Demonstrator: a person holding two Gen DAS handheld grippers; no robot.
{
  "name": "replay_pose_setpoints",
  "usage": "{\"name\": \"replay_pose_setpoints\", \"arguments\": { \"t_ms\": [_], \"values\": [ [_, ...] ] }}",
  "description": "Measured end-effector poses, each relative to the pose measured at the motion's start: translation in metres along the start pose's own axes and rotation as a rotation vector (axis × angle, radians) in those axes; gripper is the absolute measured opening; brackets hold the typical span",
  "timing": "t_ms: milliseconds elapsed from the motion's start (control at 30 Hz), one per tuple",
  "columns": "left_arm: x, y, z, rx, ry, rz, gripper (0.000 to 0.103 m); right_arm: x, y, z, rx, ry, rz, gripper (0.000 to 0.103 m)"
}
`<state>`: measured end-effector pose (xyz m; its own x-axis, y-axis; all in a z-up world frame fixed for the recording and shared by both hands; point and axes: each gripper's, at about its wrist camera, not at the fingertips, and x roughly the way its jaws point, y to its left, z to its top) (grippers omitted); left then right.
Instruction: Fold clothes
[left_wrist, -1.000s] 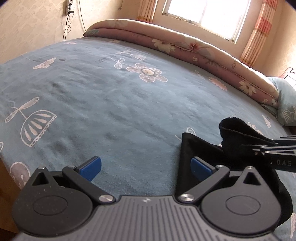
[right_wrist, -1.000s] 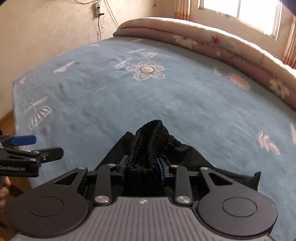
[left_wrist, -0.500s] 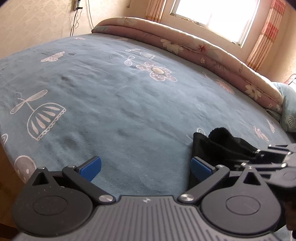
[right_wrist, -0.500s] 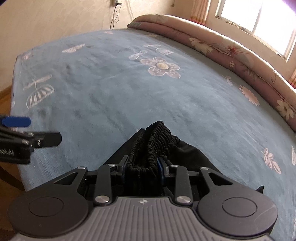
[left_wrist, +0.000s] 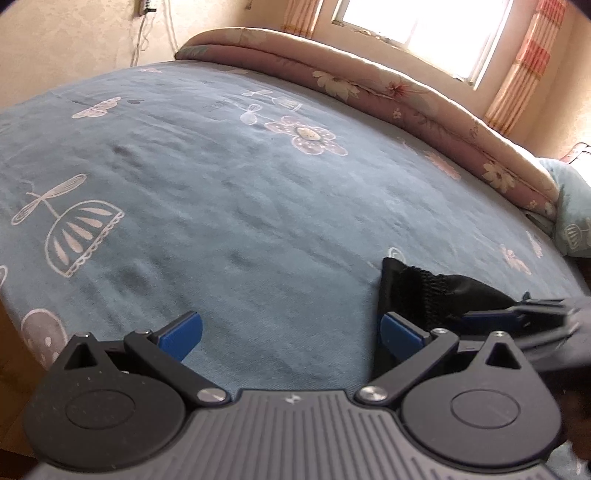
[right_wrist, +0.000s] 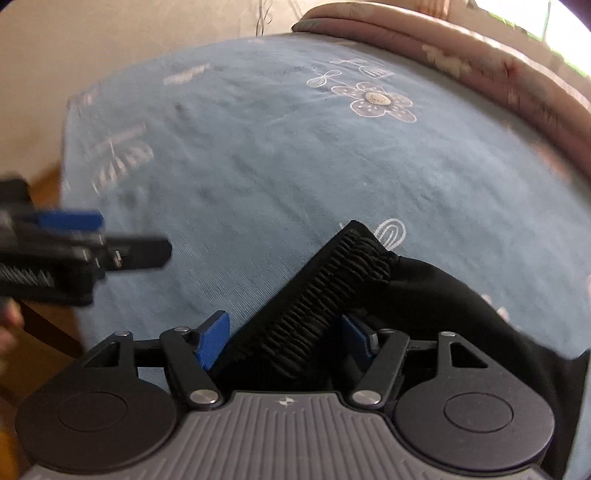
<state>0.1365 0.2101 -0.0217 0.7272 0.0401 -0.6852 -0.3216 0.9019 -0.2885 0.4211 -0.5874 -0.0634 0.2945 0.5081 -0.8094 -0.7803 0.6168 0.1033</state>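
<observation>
Waistband released: the right hand-held gripper (right_wrist: 284, 341) has just been opened, pads no longer pressing the elastic waistband (right_wrist: 332, 280).
The black garment (left_wrist: 439, 291) is laid on the bed (left_wrist: 258, 206); folding judged unfinished. Left hand-held gripper (left_wrist: 290, 332) is held apart, empty.

Blue patterned bed (left_wrist: 258, 206), black garment (right_wrist: 424, 295), floral quilt (left_wrist: 369, 88)

Each black hand-held gripper (left_wrist: 290, 334) has blue pads (right_wrist: 213, 338), silver screws.

I see a blue bedspread (left_wrist: 258, 206) (white floral motifs), a rolled pink quilt (left_wrist: 369, 92), a curtained window (left_wrist: 424, 29).
</observation>
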Motion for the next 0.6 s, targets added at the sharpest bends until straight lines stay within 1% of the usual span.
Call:
{"name": "replay_pose_setpoints", "arguments": {
  "t_ms": [67, 133, 233, 300, 367, 400, 467, 533, 600],
  "values": [
    [0.001, -0.001, 0.002, -0.022, 0.004, -0.078, 0.102, -0.02, -0.022, 0.002, 0.098, -0.028, 0.046, 0.071],
    [0.003, -0.004, 0.004, -0.053, 0.016, -0.176, 0.101, -0.044, -0.047, 0.0, 0.184, -0.067, 0.037, 0.072],
    [0.017, -0.016, 0.003, -0.081, 0.076, -0.342, 0.1, -0.073, -0.079, -0.011, 0.266, -0.114, -0.079, 0.072],
    [0.028, -0.026, 0.001, -0.087, 0.12, -0.401, 0.097, -0.084, -0.095, -0.023, 0.312, -0.125, -0.154, 0.072],
    [0.041, -0.035, -0.002, -0.082, 0.164, -0.407, 0.094, -0.092, -0.109, -0.037, 0.363, -0.123, -0.221, 0.072],
    [0.047, -0.039, -0.004, -0.082, 0.184, -0.404, 0.09, -0.094, -0.113, -0.044, 0.382, -0.119, -0.241, 0.072],
    [0.058, -0.042, -0.006, -0.093, 0.229, -0.41, 0.09, -0.099, -0.118, -0.057, 0.416, -0.107, -0.277, 0.072],
    [0.068, -0.041, -0.009, -0.126, 0.264, -0.415, 0.09, -0.102, -0.12, -0.069, 0.434, -0.089, -0.302, 0.072],
    [0.074, -0.042, -0.011, -0.145, 0.284, -0.415, 0.09, -0.103, -0.119, -0.077, 0.434, -0.07, -0.32, 0.072]
  ]
}}
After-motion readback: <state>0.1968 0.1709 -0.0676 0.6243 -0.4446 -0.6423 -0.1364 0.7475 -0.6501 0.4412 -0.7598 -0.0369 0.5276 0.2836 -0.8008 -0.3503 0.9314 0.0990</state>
